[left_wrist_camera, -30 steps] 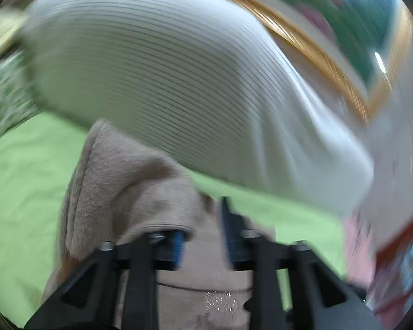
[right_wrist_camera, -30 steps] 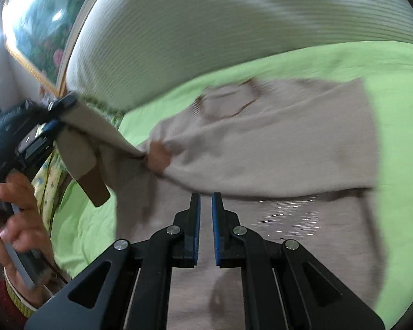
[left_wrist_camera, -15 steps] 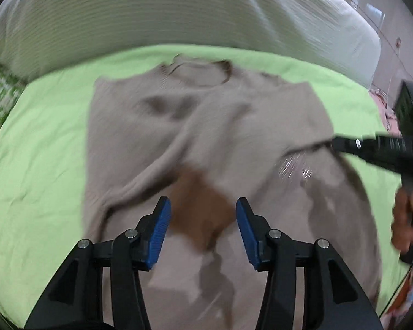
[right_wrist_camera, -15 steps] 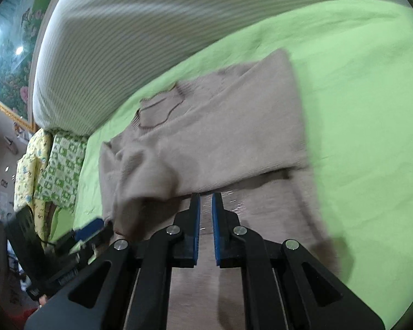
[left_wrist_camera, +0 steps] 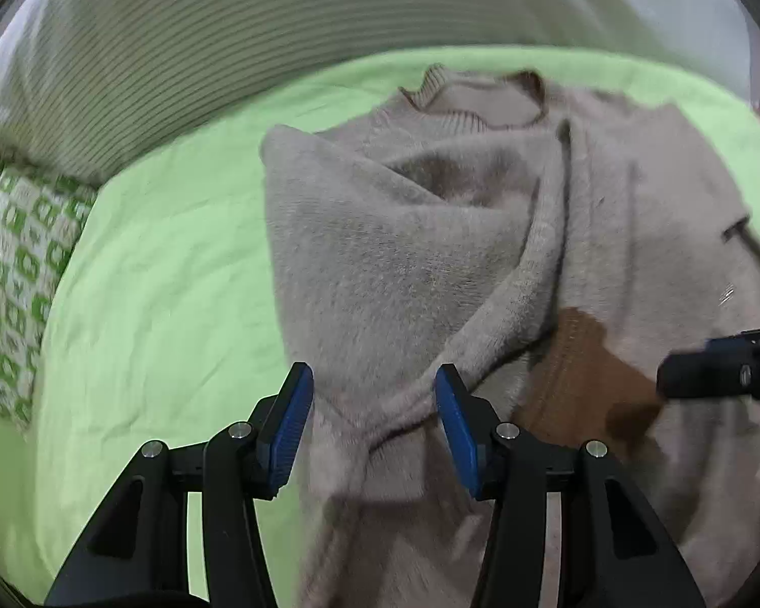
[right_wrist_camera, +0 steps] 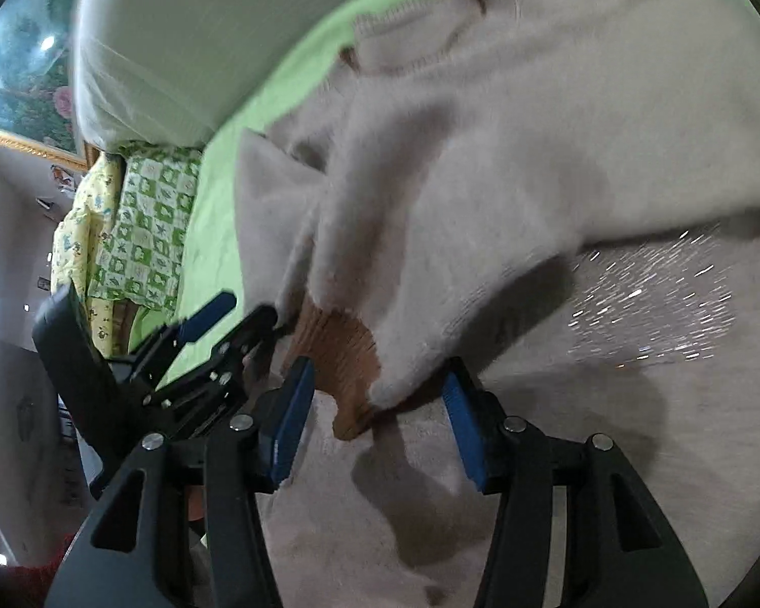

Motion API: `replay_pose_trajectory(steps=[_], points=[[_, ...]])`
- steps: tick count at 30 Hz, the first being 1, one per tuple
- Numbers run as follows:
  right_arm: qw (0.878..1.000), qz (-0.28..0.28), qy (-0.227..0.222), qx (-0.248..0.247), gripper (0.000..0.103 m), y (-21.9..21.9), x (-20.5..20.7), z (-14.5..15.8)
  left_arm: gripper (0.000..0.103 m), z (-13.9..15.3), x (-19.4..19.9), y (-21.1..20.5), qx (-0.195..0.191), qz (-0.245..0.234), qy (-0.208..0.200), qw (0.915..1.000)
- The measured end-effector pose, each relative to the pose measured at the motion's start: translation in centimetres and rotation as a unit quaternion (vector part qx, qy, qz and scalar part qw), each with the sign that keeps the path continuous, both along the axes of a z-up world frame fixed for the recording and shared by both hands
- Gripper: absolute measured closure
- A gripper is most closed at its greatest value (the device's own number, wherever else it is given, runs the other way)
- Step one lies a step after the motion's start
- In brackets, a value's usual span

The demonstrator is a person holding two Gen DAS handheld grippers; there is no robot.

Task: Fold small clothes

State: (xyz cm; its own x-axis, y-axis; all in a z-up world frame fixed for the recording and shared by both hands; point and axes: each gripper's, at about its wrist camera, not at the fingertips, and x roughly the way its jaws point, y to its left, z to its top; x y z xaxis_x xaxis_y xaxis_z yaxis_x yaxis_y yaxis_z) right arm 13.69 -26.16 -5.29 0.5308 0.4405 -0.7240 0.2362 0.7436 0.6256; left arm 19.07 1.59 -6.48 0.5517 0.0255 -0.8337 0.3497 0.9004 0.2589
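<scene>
Green sheet (left_wrist_camera: 167, 263), striped white pillow (left_wrist_camera: 238, 35), green-checked cushion (left_wrist_camera: 20, 263), framed painting (right_wrist_camera: 20, 81)

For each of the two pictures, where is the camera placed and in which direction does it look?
Left wrist: sits on the left tongs, looks down at the beige sweater on the green sheet; its blue pads and the right tongs show.
Right wrist: sits on the right tongs, whose jaws are opening, looks down at the sweater's brown cuff; the left tongs show.
Shared: sweater, sheet, checked pillow, and each other's tongs.
</scene>
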Motion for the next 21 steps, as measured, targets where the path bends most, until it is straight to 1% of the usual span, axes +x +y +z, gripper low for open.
replay_pose_trajectory(steps=[1,2,3,4,5,6,7,8,9,10,11,12,13,14,15,16,17,18,19,21], points=[[1.0,0.009,0.004,0.004,0.055,0.4,0.4,-0.5,0.05,-0.3,0.3,-0.3,0.021,0.001,-0.011,0.9997],[1.0,0.017,0.002,0.0,0.076,0.8,0.6,-0.5,0.054,-0.7,0.6,-0.4,0.04,0.008,-0.019,0.999],[1.0,0.025,-0.002,-0.008,0.09,1.0,0.7,-0.2,0.06,-0.8,0.9,-0.3,0.053,0.02,-0.024,0.9981],[0.999,0.034,-0.005,-0.017,0.098,1.1,0.9,0.3,0.08,-1.1,1.5,0.2,0.062,0.041,-0.024,0.997],[0.999,0.046,-0.011,-0.023,0.098,1.2,1.2,1.0,0.092,-1.3,2.3,0.9,0.057,0.062,-0.019,0.9962],[0.998,0.057,-0.02,-0.031,0.098,1.2,1.6,1.9,0.092,-1.2,2.9,2.0,0.041,0.09,-0.015,0.995],[0.995,0.076,-0.041,-0.056,0.098,1.2,2.1,3.8,0.094,-0.8,3.3,3.3,0.023,0.119,-0.016,0.9925],[0.991,0.089,-0.057,-0.078,0.098,1.3,2.7,5.3,0.097,-0.5,3.6,4.5,0.018,0.15,-0.02,0.9883],[0.982,0.116,-0.101,-0.111,0.098,1.1,4.2,9.7,0.098,-0.2,4.0,6.1,0.006,0.188,-0.019,0.9821],[0.982,0.116,-0.101,-0.111,0.098,1.1,4.2,9.7,0.098,0.0,4.2,7.4,-0.012,0.212,-0.014,0.9771],[0.977,0.125,-0.124,-0.12,0.098,0.9,4.8,11.8,0.098,0.1,4.3,8.7,-0.032,0.235,-0.008,0.9714],[0.971,0.134,-0.149,-0.126,0.098,0.6,5.3,13.9,0.098,0.2,4.5,10.2,-0.059,0.26,0.002,0.9639],[0.962,0.151,-0.188,-0.129,0.098,0.3,5.8,17.1,0.098,0.4,4.4,11.0,-0.08,0.268,0.009,0.96],[0.955,0.161,-0.208,-0.136,0.098,0.0,6.0,19.1,0.098,0.8,4.4,11.5,-0.099,0.272,0.012,0.9571],[0.948,0.175,-0.222,-0.145,0.098,-0.2,6.0,20.9,0.098,1.3,4.2,11.9,-0.121,0.272,0.013,0.9546],[0.941,0.191,-0.232,-0.158,0.098,-0.3,6.0,22.5,0.098,1.9,4.1,11.9,-0.142,0.263,0.011,0.9543],[0.934,0.207,-0.236,-0.17,0.098,-0.5,5.9,23.6,0.097,2.6,4.1,11.8,-0.154,0.254,0.01,0.955],[0.93,0.218,-0.236,-0.177,0.098,-0.6,5.7,24.1,0.096,3.1,4.2,11.5,-0.163,0.245,0.01,0.9555],[0.925,0.235,-0.231,-0.188,0.098,-0.9,5.3,24.1,0.09,3.6,4.4,11.1,-0.177,0.235,0.013,0.9556],[0.919,0.26,-0.215,-0.202,0.098,-1.5,4.6,23.1,0.077,4.3,5.2,10.2,-0.204,0.217,0.022,0.9544]])
